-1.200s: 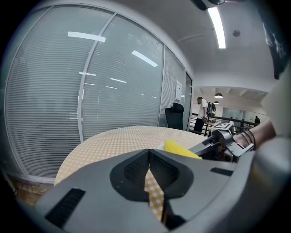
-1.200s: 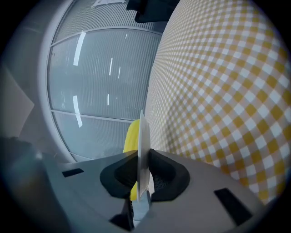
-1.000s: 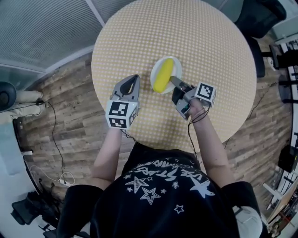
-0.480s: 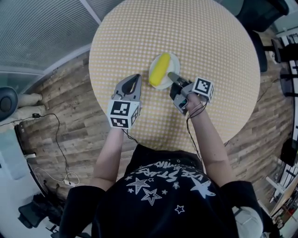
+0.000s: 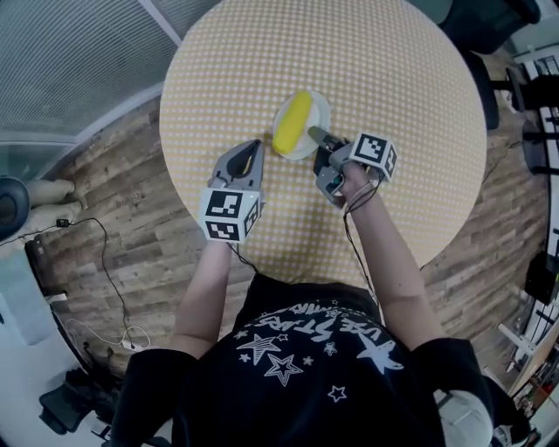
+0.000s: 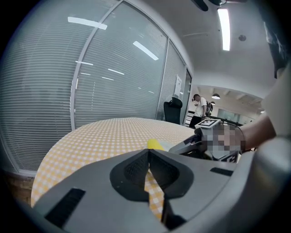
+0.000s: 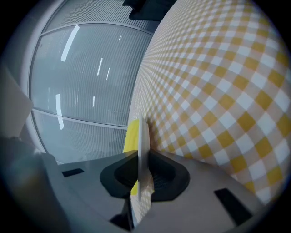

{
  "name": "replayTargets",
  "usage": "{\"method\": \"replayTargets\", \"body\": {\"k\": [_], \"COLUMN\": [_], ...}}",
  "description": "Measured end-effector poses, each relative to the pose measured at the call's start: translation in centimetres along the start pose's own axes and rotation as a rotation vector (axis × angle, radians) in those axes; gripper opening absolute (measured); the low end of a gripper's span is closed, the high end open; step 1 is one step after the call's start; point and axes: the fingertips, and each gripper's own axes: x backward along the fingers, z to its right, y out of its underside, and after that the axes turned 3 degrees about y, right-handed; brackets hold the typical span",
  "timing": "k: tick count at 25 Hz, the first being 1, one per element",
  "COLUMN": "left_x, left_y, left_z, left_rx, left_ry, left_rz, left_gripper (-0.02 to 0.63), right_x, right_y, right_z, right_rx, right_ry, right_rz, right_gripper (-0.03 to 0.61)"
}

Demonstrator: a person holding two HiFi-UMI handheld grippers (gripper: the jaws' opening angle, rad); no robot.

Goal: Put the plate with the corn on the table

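Note:
A small white plate [image 5: 315, 109] carrying a yellow corn cob [image 5: 292, 121] is over the round checked table [image 5: 384, 96], left of its middle. My right gripper [image 5: 313, 134] is shut on the plate's near-right rim; in the right gripper view the plate [image 7: 143, 150] shows edge-on between the jaws with the corn [image 7: 132, 136] behind it. My left gripper [image 5: 253, 146] hovers just left of the plate, shut with nothing in it. In the left gripper view the corn [image 6: 156, 144] peeks past the closed jaws, beside my right gripper [image 6: 179, 148].
The yellow-and-white checked cloth covers the whole table [image 6: 104, 136]. Glass walls with blinds [image 5: 79, 61] stand to the left, wood floor [image 5: 122, 209] and cables below. A dark chair [image 5: 489, 26] is at the far right edge. People stand far off in the left gripper view.
My right gripper has carried the plate with the corn a little farther from me and leftward across the table. The left gripper has stayed nearly in place.

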Motion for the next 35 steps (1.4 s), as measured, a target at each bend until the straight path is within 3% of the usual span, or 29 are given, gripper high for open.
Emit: {"method": "replayTargets", "body": {"k": [6, 19, 28, 35], "left_x": [0.0, 1.0, 1.8, 3.1], "left_y": [0.4, 0.3, 0.0, -1.6], "left_z": [0.7, 1.1, 2.3, 4.3], "left_rx": [0.005, -0.001, -0.020, -0.046], "left_ry": [0.014, 0.007, 0.017, 0.002], "left_rz": [-0.004, 0.001, 0.012, 0.046], "left_gripper": [0.008, 0.008, 0.008, 0.008], "right_x": [0.0, 0.3, 3.1, 6.5], "right_y": [-0.3, -0.7, -1.2, -1.7], "right_z": [0.6, 0.7, 1.7, -1.4], "right_rx": [0.075, 0.412, 0.490, 0.592], "right_ry": [0.105, 0.310, 0.355, 0.240], "right_rz": [0.026, 0.003, 0.044, 0.144], "right_gripper": [0.048, 0.050, 0.063, 0.063]}}
